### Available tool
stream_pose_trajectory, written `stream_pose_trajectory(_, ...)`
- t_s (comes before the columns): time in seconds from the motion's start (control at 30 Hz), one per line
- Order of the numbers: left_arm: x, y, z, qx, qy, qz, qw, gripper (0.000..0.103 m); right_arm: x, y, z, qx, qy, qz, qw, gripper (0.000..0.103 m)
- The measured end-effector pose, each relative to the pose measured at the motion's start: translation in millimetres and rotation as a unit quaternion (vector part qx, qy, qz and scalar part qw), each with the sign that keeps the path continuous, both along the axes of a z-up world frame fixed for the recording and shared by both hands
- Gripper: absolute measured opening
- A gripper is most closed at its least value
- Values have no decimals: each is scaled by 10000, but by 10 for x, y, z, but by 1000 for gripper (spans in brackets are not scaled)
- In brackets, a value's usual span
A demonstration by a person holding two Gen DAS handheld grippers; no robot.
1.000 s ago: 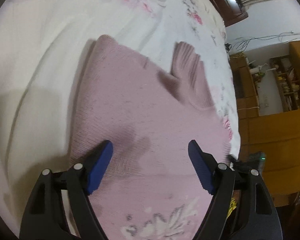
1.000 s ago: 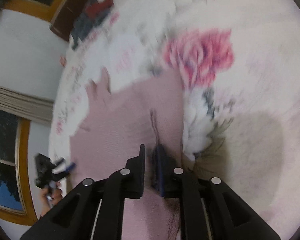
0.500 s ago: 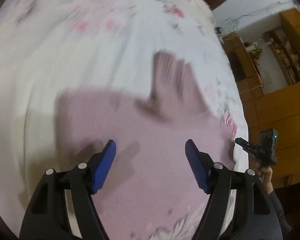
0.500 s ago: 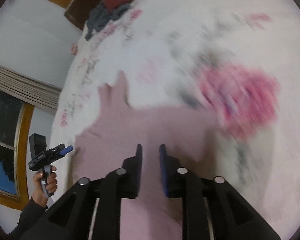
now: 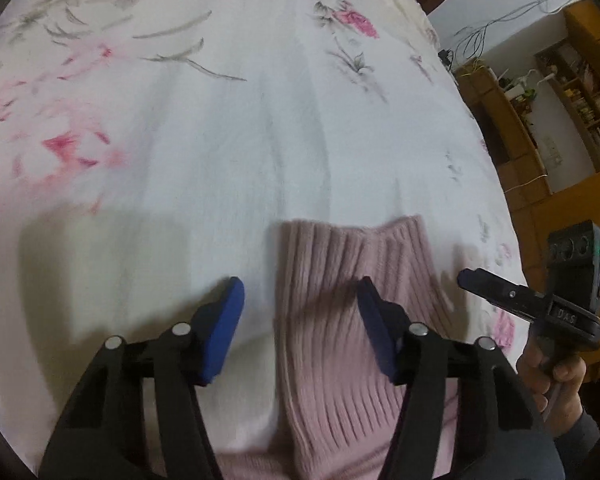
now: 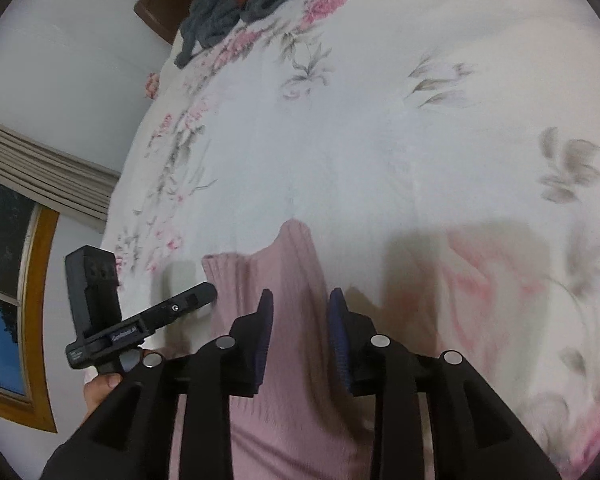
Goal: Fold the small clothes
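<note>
- Left wrist view: left gripper jaws spread wide, grasping nothing, straddling the ribbed cuff edge of the pink knit garment.
- Right gripper parted, empty, over the same knit.
- Garment lies at 6 o'clock on the floral bedsheet.
- Judged soft, light, stretchy; pinch the ribbed edge.

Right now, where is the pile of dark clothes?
In the right wrist view, the pile of dark clothes sits at the far top-left corner of the flowery bedspread, by the wooden headboard, far from the pink sweater.
</note>
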State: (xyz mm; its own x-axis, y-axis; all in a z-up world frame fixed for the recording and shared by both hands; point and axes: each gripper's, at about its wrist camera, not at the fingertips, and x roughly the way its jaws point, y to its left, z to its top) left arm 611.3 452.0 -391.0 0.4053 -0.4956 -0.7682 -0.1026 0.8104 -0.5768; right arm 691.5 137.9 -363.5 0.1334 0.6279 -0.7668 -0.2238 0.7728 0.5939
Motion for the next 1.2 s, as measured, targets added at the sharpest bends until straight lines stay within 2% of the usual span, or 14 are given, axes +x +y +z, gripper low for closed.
stream_pose_trajectory(0.1, 74, -39, 14, -199, -125, -167, 9996, 46, 110, 113, -149, -72, 11, 14, 10000, 31)
stream_pose_trajectory(0.23, 99, -88, 12, -163, -52, -295, 9994, 9, 173, 203, -208, 16, 76, 15, 10000, 32)
stream_pose_trajectory(0.33, -13, -43, 182, -182, -221, -186, 9994, 8, 115, 309, -124, -155, -166, 141, 9996, 11)
stream_pose_trajectory(0.5, -425, 13, 793, -314, -728, -357, 9962, 8, -147, 38, 288, 239, -557, -74, 9981, 9)
stream_pose_trajectory(0.63, -978, -123, 1310, -140, -1064, -799, 9910, 7, -701, -223, 798, 475, -991, 82, 9939, 9)
stream_pose_trajectory(0.77, -1563, -265, 1585, 51, -1356, -1111, 9845, 7, -1296, -330, 1122, 446, -1353, 293, 9894, 9)
stream_pose_trajectory(0.9, -2066, -222, 1461, -84, -1166, -1003, 9881, 8, -1890, -304, 1162, 174, -1528, 564, 9865, 9)
stream_pose_trajectory(0.97, -2310, -219, 1208, -174, -773, -999, 9918, 10, -2199, -272, 979, -97, -1429, 777, 9866, 9)
stream_pose_trajectory(1.03, -2543, -229, 882, -190, -249, -1032, 9942, 14, -2415, -283, 737, -362, -1204, 876, 9882, 12)
stream_pose_trajectory(1.07, -2666, -228, 735, -121, 26, -1030, 9946, 14, -2495, -302, 585, -453, -930, 942, 9902, 16)
stream_pose_trajectory(1.13, -2838, -158, 593, -268, 202, -864, 9957, 15, -2613, -414, 411, -590, -674, 849, 9924, 17)
stream_pose_trajectory(1.2, -2922, -71, 544, -670, 218, -625, 9956, 22, -2620, -542, 364, -435, -482, 579, 9962, 18)
